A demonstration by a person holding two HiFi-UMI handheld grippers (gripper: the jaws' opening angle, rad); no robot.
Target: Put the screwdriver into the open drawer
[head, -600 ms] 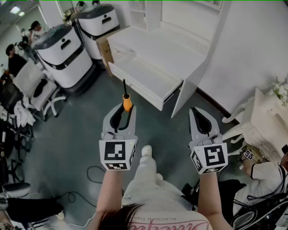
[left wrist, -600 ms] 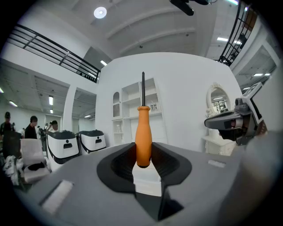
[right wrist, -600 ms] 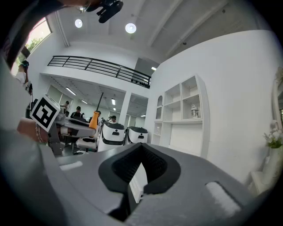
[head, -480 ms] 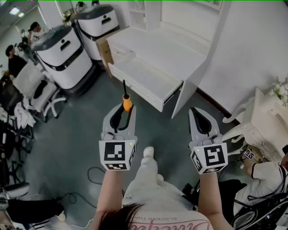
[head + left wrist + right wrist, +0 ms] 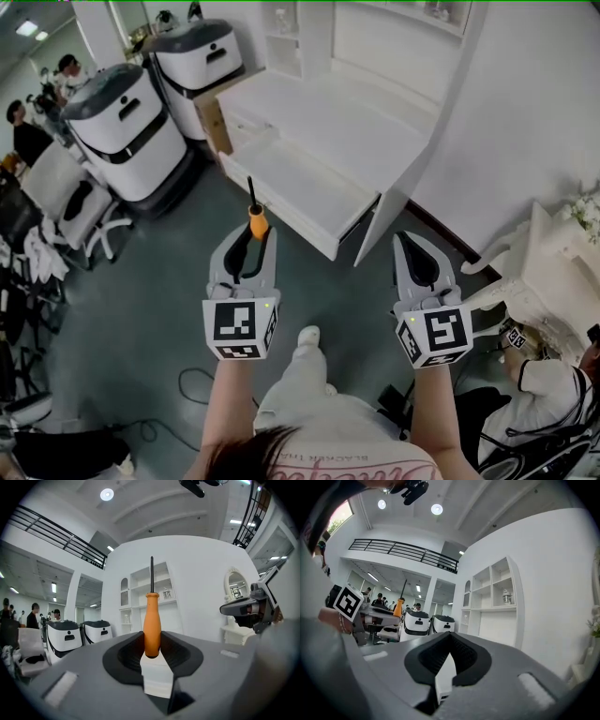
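An orange-handled screwdriver (image 5: 255,222) with a dark shaft stands out beyond my left gripper (image 5: 253,236), which is shut on the handle's butt end. In the left gripper view the handle (image 5: 152,625) is pinched between the pads, with the shaft pointing at the white shelf unit. The open drawer (image 5: 281,211) of the white desk lies just ahead of the screwdriver tip, and its inside looks bare. My right gripper (image 5: 413,240) is held level beside the left one, shut and with nothing in it. In its own view the right gripper (image 5: 449,637) shows its jaws meeting.
Two white-and-black wheeled machines (image 5: 127,122) (image 5: 192,56) stand left of the desk. Office chairs (image 5: 75,202) and several people are further left. An ornate white table (image 5: 553,272) and a seated person (image 5: 553,394) are at the right. A cable (image 5: 187,380) lies on the floor.
The desk and drawer have slid lower and nearer in the head view. Both grippers have come a little closer to the drawer. The screwdriver stays in the left one.
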